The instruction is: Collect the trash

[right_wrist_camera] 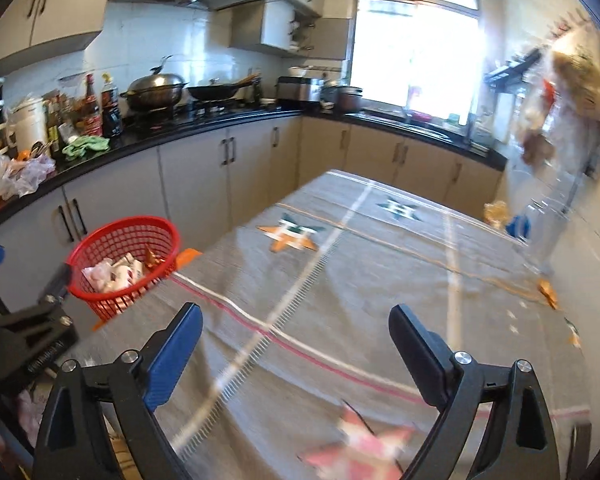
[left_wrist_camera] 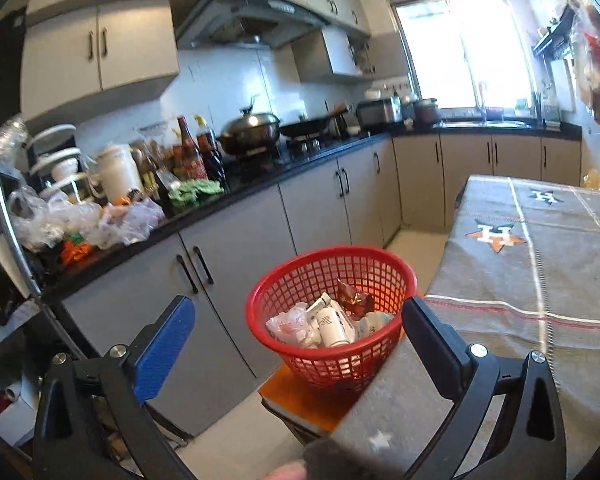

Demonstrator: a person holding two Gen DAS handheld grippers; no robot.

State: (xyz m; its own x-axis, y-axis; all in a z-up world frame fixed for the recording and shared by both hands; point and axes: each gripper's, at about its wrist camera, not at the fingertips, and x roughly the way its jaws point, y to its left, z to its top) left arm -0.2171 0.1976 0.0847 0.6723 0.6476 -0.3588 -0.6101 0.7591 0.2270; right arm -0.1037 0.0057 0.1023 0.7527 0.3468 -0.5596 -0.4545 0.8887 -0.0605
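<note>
Trash [left_wrist_camera: 328, 320] lies heaped in the red basket [left_wrist_camera: 396, 276]: a white bottle, crumpled pale wrappers and a brown foil wrapper, all below the rim. From largest to smallest:

Counter [left_wrist_camera: 260, 176], black-topped over grey cabinets, runs along the left wall and turns under the window [left_wrist_camera: 460, 48]. It carries a wok [left_wrist_camera: 252, 128], sauce bottles, a green cloth [left_wrist_camera: 196, 192] and clear plastic bags [left_wrist_camera: 80, 220] at its near end.

Table [right_wrist_camera: 380, 280], under a grey cloth with star emblems and thin stripes, fills the right side of the room. In the right wrist view its surface is blurred; a pink star print shows at the near edge.

Basket again: it stands on an orange seat [left_wrist_camera: 300, 400], just beside the table's near corner, between table and counter cabinets. In the right wrist view it shows at the left [right_wrist_camera: 124, 264].

Left gripper [left_wrist_camera: 296, 344] hangs in front of the basket, jaws spread wide and empty, the basket framed between them without contact. It also shows at the left edge of the right wrist view.

Right gripper [right_wrist_camera: 296, 352] is over the table, jaws likewise released and wide, gripping nothing, only cloth showing between them.
</note>
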